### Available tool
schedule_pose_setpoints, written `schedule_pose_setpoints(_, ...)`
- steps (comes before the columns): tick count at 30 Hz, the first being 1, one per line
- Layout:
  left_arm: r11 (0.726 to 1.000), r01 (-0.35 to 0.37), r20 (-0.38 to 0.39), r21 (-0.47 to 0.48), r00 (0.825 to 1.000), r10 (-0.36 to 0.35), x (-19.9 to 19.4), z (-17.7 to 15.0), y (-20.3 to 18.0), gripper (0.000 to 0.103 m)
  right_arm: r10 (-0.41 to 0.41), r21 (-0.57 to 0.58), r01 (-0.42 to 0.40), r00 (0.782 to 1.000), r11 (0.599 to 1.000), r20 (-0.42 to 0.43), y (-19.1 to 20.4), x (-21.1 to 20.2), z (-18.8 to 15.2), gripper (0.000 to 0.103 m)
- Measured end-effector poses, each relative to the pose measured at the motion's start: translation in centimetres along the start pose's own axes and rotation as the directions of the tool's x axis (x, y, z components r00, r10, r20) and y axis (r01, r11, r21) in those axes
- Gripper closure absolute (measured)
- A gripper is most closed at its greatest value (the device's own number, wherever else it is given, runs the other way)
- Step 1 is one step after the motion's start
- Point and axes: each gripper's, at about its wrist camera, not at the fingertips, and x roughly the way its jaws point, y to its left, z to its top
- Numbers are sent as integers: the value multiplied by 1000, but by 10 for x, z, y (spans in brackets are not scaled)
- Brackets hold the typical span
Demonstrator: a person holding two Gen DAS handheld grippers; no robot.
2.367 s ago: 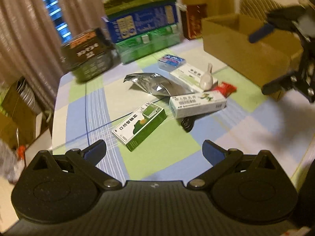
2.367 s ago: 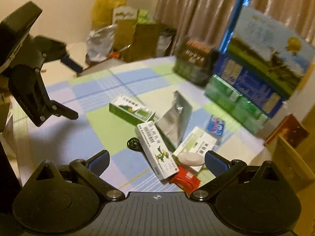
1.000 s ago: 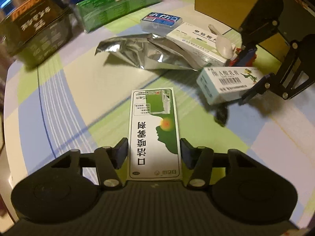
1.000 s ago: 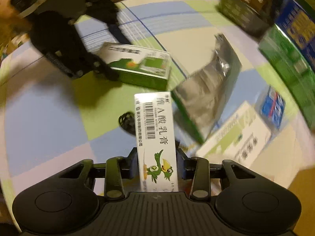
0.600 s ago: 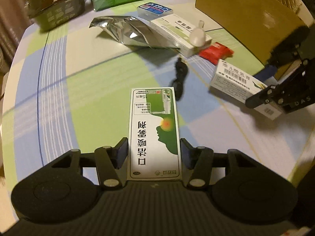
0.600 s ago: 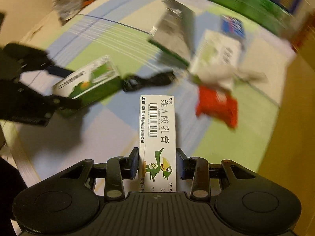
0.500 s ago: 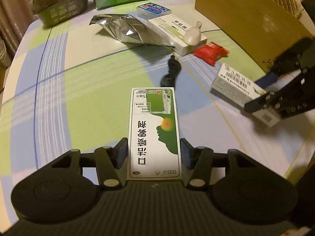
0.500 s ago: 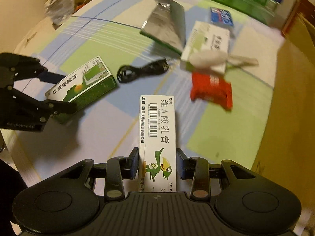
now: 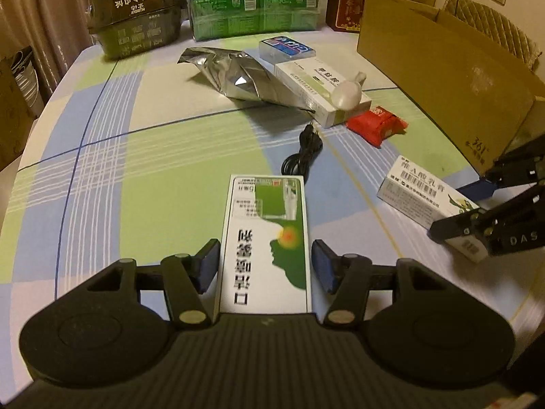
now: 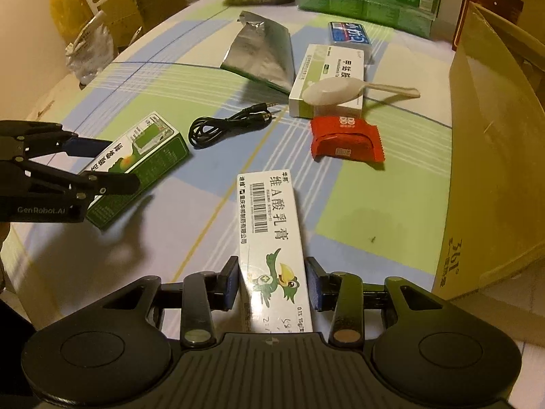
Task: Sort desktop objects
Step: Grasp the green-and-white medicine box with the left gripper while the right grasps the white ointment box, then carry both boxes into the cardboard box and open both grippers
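A green and white box (image 9: 265,238) lies lengthwise between the pads of my left gripper (image 9: 265,266). The jaws are opening. The box looks blurred while the fingers stay sharp, so the pads no longer press it. In the right wrist view the same box (image 10: 136,160) rests on the tablecloth inside the left gripper (image 10: 119,163). My right gripper (image 10: 272,283) is shut on a white ointment box (image 10: 272,235) with a green bird on it. That box (image 9: 425,192) hangs low beside the open cardboard carton (image 9: 442,78).
Further back lie a black cable (image 9: 303,156), a red packet (image 9: 376,124), a silver foil pouch (image 9: 245,78), and a white medicine box (image 10: 332,71) with a plastic spoon (image 10: 340,90) on it. Cartons (image 9: 255,10) line the far edge. The table's near edge is close.
Both grippers carried their boxes out of the pile toward the near side of the table, the right one toward the cardboard carton. The left jaws have widened slightly around the green box.
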Motion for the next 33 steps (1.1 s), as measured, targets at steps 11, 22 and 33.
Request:
schedule_pose_setpoints(11,1000,-7,-6,7,1000,7,1,0,0,53,-27,-1,27,999,1000,37,3,-1,0,68)
schedule_pose_setpoints(22,998,-21,57,-65,998,24,-34,17,-14,53,-39,43,32,986,999,163,-1,-63,17,68)
schedule_pose_setpoints(33,996,49,142,-71,989,-39,-71,81,-88,53,-154,203,97,945,974,287,-57,-161,26,68)
